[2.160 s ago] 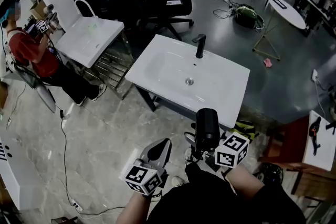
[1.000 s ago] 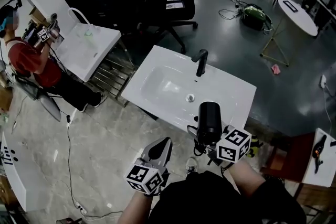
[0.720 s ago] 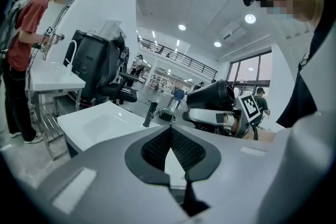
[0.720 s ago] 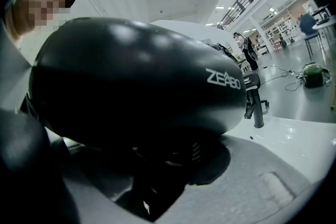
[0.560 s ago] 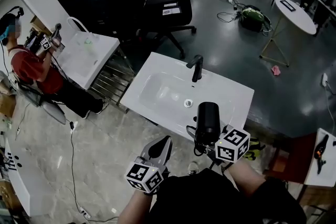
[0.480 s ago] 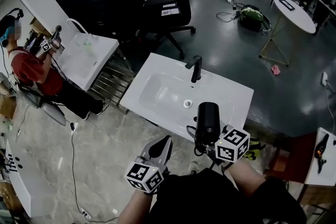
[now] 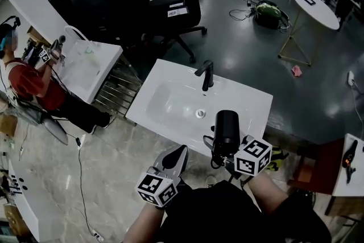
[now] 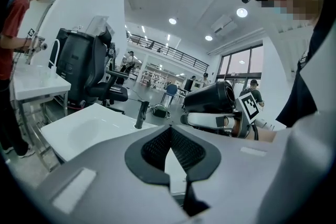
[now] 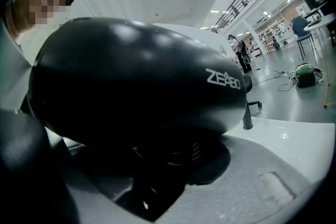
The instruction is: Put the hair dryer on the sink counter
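The black hair dryer point(image 7: 226, 129) stands barrel-up over the front edge of the white sink counter point(image 7: 250, 104), which carries a black faucet point(image 7: 205, 74). My right gripper point(image 7: 223, 154) is shut on the dryer's handle below the barrel. In the right gripper view the dryer point(image 9: 136, 81) fills most of the picture, with the counter point(image 9: 296, 139) beyond it. My left gripper point(image 7: 177, 154) hangs to the left, short of the counter, shut with nothing in it. In the left gripper view its pads point(image 8: 152, 147) meet, with the dryer point(image 8: 210, 99) and the counter point(image 8: 89, 128) ahead.
A second white sink point(image 7: 91, 62) stands at the left, where a person in red point(image 7: 28, 74) works. A black office chair point(image 7: 170, 8) is behind the counter. A round white table point(image 7: 315, 8) and cables lie far right, a brown cabinet point(image 7: 318, 162) near right.
The sink counter has come closer and shifted left in the head view. The dryer's barrel now overlaps the counter's front edge. Both grippers keep their state.
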Tool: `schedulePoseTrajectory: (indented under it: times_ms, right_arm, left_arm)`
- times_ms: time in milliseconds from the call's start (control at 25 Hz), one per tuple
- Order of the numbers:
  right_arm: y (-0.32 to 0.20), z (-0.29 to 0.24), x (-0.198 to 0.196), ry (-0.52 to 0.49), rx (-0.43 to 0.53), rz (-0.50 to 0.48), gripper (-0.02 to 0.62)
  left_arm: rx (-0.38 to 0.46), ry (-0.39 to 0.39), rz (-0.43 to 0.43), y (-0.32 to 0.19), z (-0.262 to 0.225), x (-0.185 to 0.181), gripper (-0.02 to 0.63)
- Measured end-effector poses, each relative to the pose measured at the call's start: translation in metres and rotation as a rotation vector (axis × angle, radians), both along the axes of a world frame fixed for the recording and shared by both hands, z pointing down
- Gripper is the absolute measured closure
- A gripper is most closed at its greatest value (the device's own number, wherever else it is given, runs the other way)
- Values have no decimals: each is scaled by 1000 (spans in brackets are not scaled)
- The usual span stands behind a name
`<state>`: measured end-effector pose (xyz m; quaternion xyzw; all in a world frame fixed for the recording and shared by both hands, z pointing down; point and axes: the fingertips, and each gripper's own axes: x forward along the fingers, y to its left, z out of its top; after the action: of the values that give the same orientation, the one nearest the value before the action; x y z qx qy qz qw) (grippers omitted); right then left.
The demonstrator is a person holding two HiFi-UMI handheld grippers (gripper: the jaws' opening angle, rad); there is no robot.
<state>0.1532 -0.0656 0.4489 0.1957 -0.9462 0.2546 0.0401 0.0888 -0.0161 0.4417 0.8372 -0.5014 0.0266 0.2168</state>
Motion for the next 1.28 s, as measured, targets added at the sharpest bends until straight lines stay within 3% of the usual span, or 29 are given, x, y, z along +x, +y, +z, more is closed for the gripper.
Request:
schedulePoseTrajectory:
  times_ms: [520,840,1280]
  right_arm:
    - [-29,10,-2,-6,35,163,414]
    - [-48,4,-39,17,29,318,414]
    - [-69,-11,-114,68,36,440,414]
  left_arm:
    - [17,-32,203,-46,11,-6,603]
    - [21,-19,342,-71,5,-53,603]
    - [9,19,446,-95,3,-139,603]
